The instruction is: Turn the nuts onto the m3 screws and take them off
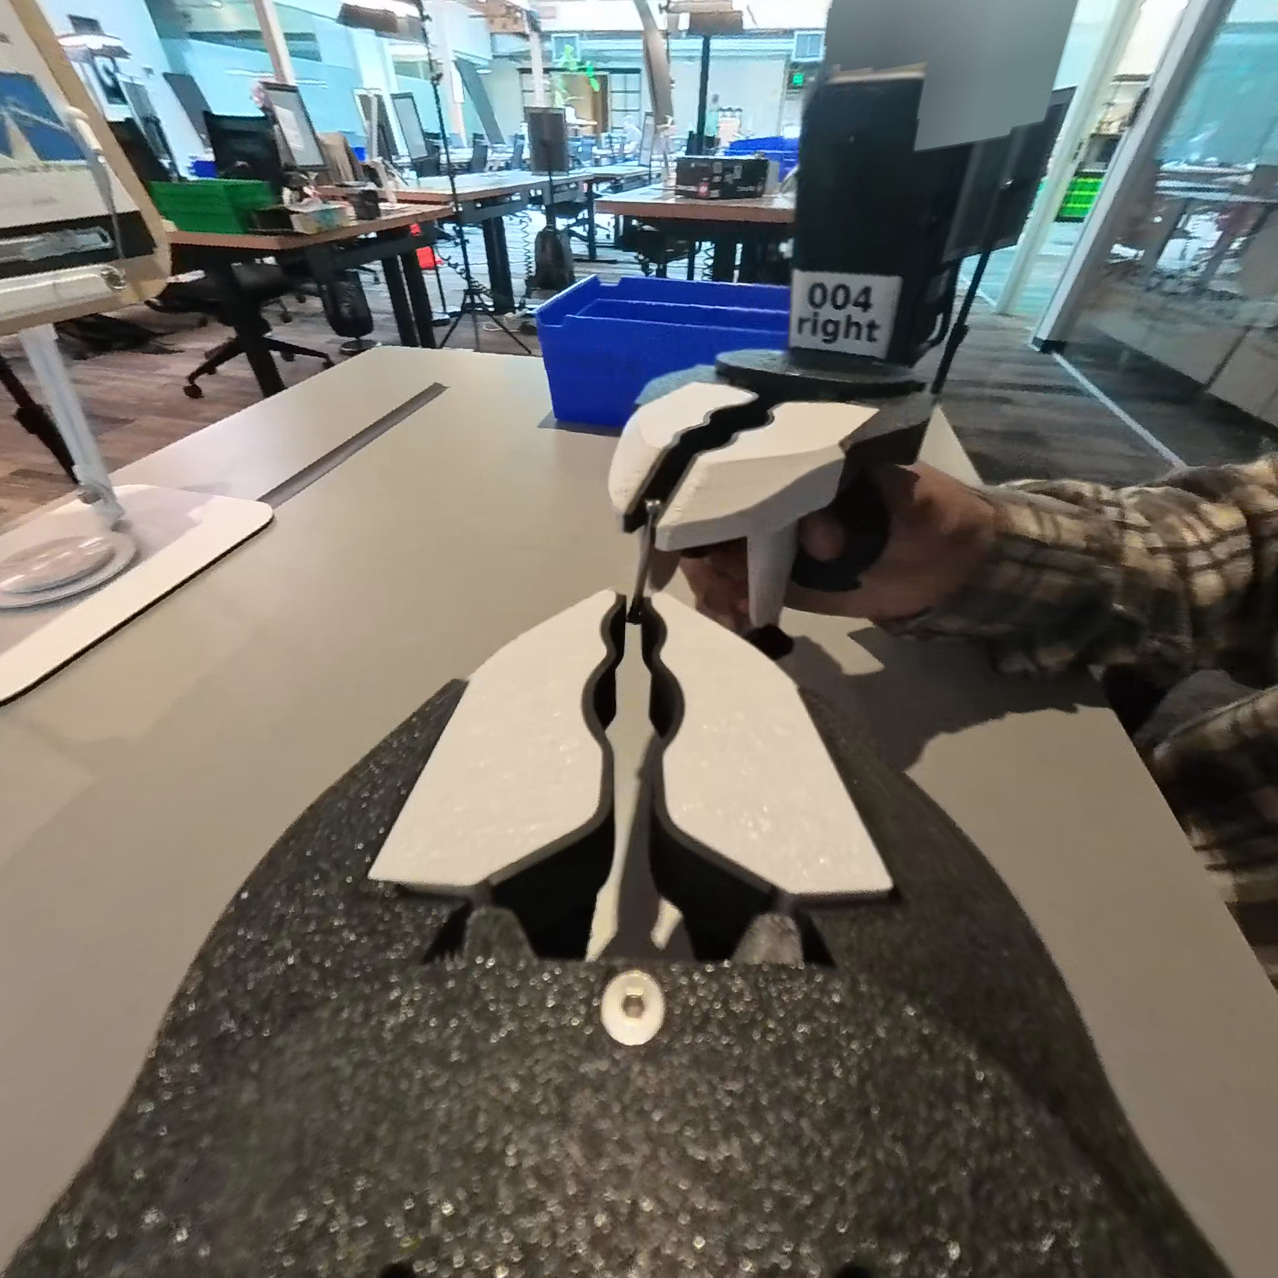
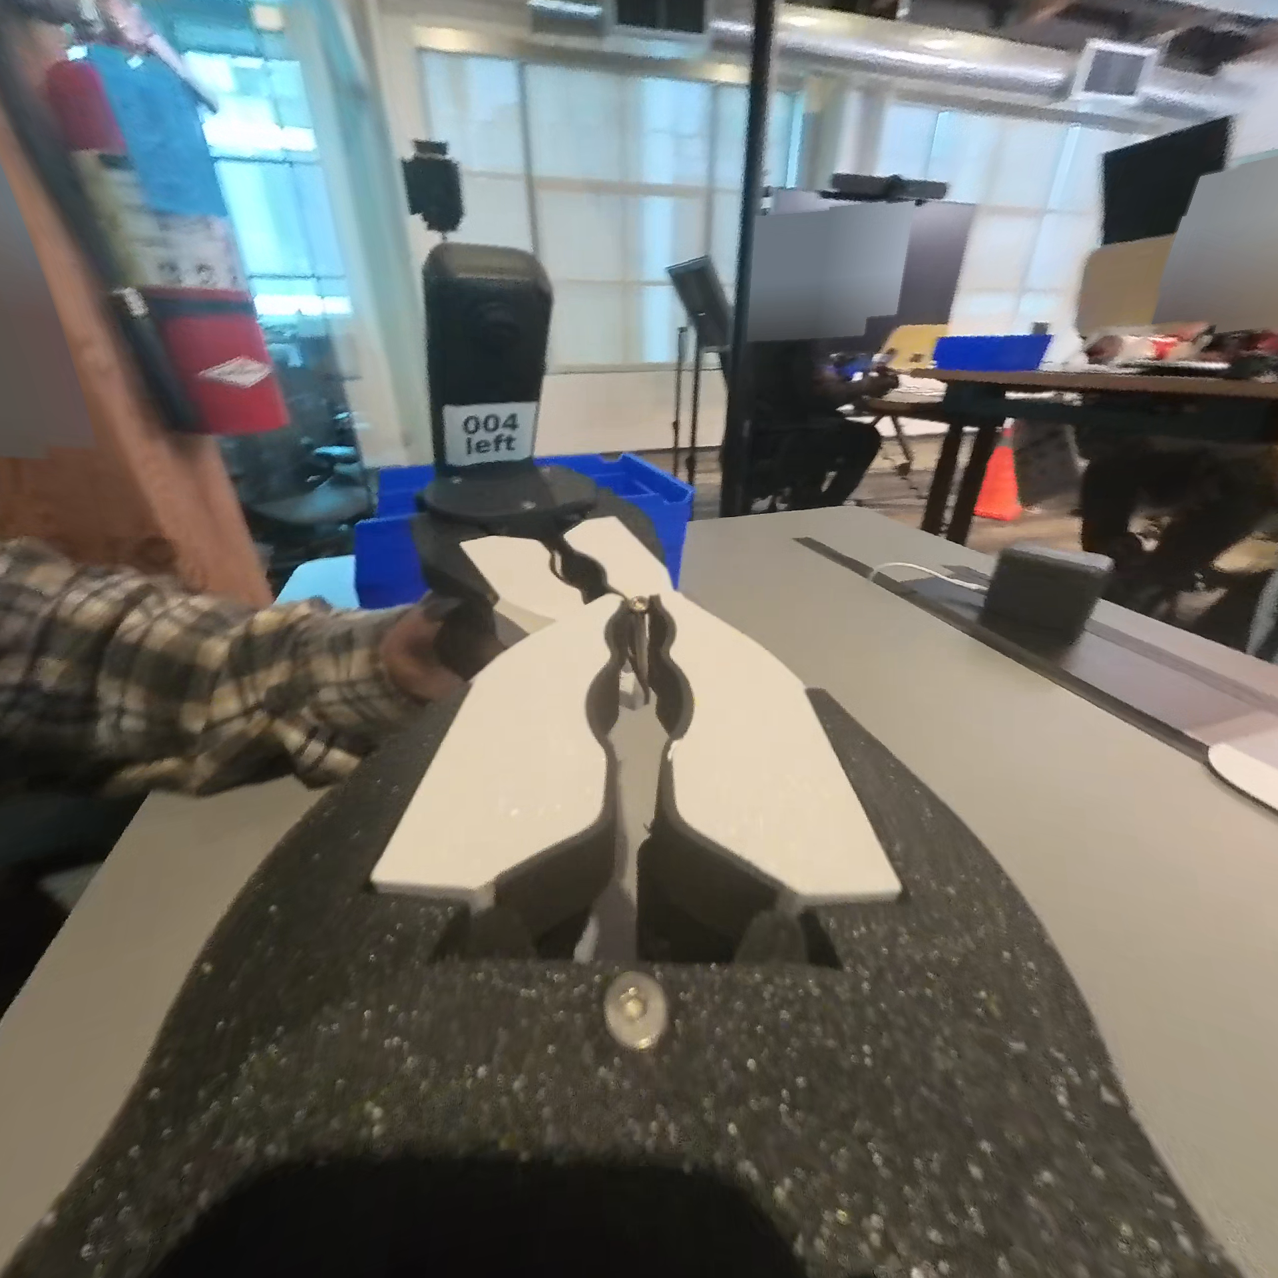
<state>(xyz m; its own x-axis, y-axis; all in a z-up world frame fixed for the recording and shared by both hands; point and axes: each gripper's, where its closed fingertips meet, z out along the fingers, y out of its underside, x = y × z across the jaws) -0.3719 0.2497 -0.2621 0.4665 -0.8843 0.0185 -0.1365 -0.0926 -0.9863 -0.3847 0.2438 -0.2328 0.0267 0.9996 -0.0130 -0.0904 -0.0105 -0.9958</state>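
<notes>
A thin dark M3 screw (image 1: 643,560) hangs in the air between my two grippers, above the grey table (image 1: 311,657). My left gripper (image 1: 631,612) is shut on a small dark nut (image 1: 633,615) at the screw's lower end. My right gripper (image 1: 649,513) comes in from the upper right and is shut on the screw's top end. In the right wrist view the right gripper (image 2: 640,608) pinches the screw (image 2: 644,646) just under its silver head. The left gripper's fingers (image 2: 512,574) cross behind it, and their tips are hidden there.
A blue bin (image 1: 657,332) stands at the table's far edge. A white lamp base on a white mat (image 1: 138,539) sits at the left. A cable slot (image 1: 359,442) runs along the table. A small grey box (image 2: 1044,588) sits at the right. A plaid sleeve (image 1: 1106,553) reaches in. The tips of both grippers are at nearly the same place.
</notes>
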